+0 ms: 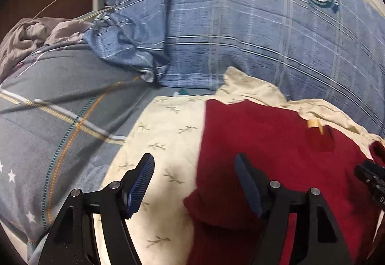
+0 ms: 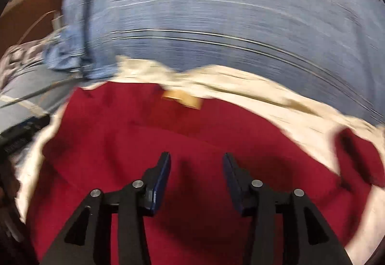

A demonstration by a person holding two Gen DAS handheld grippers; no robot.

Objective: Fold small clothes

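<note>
The left gripper is spread wide with nothing between its jaws; one blue pad hangs over the cream cloth, the other over the left edge of the red garment. The right gripper is also released, jaws apart, above the middle of the red garment, and holds nothing. The garment lies flat on the cream cloth, with a tan label at its far edge, toward 12 o'clock. Beyond it, at 12 o'clock, is a blue checked pillow. At 9 o'clock in the left view lies a grey-blue quilt, and at 10 o'clock a white charger with cable.
</note>
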